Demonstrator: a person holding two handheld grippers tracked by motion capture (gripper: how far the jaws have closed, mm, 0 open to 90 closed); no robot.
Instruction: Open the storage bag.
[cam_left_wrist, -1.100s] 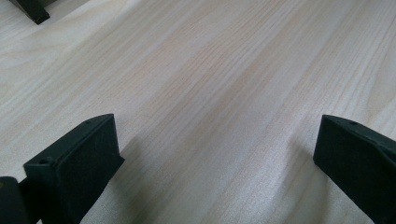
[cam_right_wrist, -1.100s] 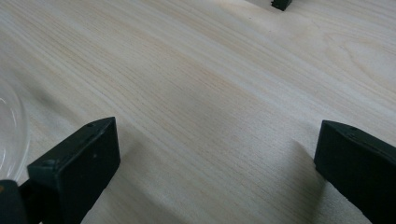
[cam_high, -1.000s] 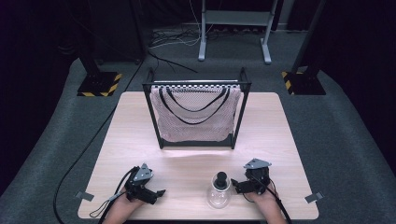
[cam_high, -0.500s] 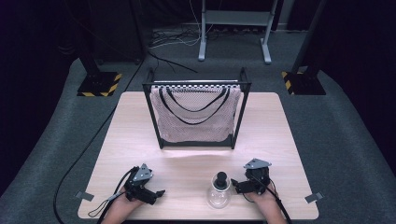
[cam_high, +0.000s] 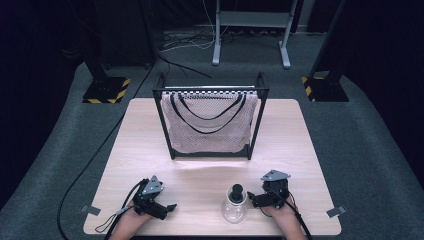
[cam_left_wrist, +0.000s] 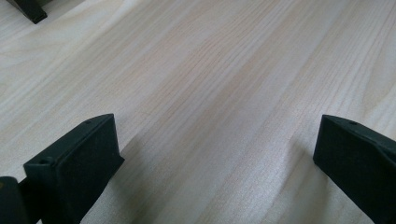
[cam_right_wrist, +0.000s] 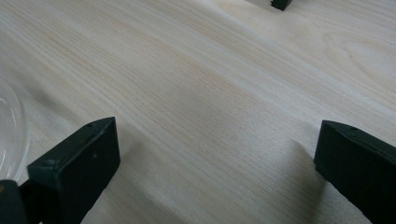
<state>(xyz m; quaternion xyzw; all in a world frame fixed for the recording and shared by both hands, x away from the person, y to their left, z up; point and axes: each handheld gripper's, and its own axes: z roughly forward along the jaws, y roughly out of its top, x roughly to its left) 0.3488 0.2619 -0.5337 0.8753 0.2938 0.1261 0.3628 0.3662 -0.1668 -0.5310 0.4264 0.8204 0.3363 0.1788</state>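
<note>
Both claws rest low on the wooden counter (cam_high: 210, 175), jaws spread wide with nothing between them. The left claw (cam_high: 167, 208) sits at 7 o'clock. The right claw (cam_high: 252, 198) sits at 5 o'clock, just beside the clear glass flask (cam_high: 235, 206) with its black stopper, standing upright at 6 o'clock.

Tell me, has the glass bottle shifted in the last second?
No. The glass bottle stands at the same spot near the table's front edge, same gap to the rack, beside the right gripper.

lab/studio | black curtains | hazard-striped stand bases (cam_high: 106, 91) | floor cables (cam_high: 185, 42) | grey carpet (cam_high: 365, 145)
</note>
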